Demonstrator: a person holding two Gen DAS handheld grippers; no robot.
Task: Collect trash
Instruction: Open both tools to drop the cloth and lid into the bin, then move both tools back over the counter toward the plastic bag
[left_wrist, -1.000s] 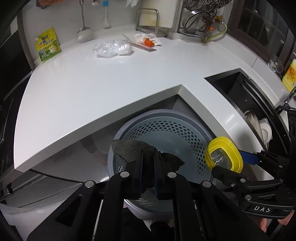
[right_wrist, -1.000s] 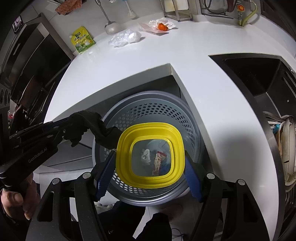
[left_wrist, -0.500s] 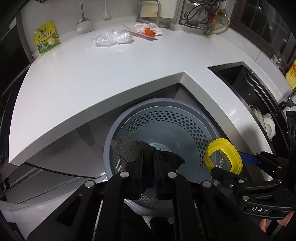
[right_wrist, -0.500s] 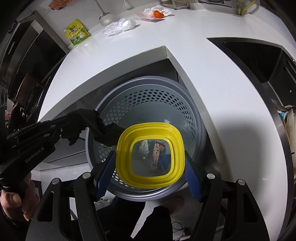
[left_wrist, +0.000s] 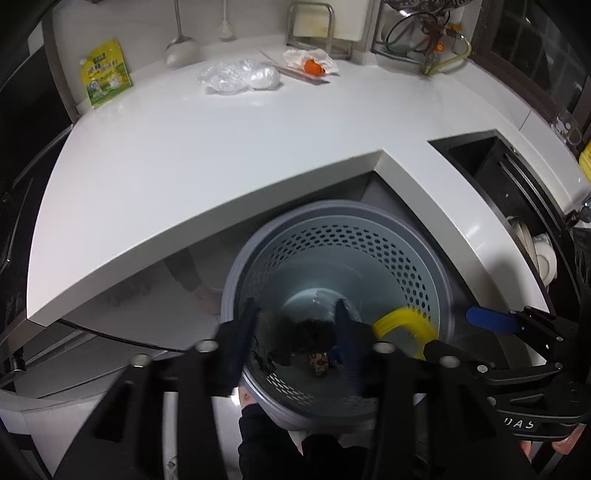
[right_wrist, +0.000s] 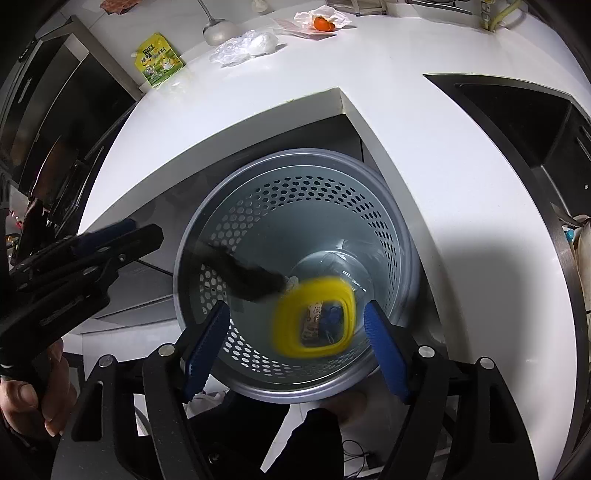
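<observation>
A grey perforated trash bin (left_wrist: 424, 258) (right_wrist: 399, 229) stands under the corner of the white counter. My left gripper (left_wrist: 293, 325) is open above the bin, and a black scrap (left_wrist: 306, 338) (right_wrist: 247, 277) is blurred in the air inside the bin. My right gripper (right_wrist: 297, 339) is open too, and the yellow-rimmed lid (right_wrist: 314, 315) (left_wrist: 404, 328) is blurred below it, inside the bin. Wrappers lie at the bin's bottom.
On the counter (left_wrist: 221, 147) lie a clear plastic bag (left_wrist: 238, 75), a wrapper with an orange piece (left_wrist: 312, 64) and a green-yellow pouch (left_wrist: 105, 74). A dark sink (left_wrist: 491, 166) is at the right.
Both grippers have opened. The black scrap and the yellow lid have left the fingers and are falling into the bin.
</observation>
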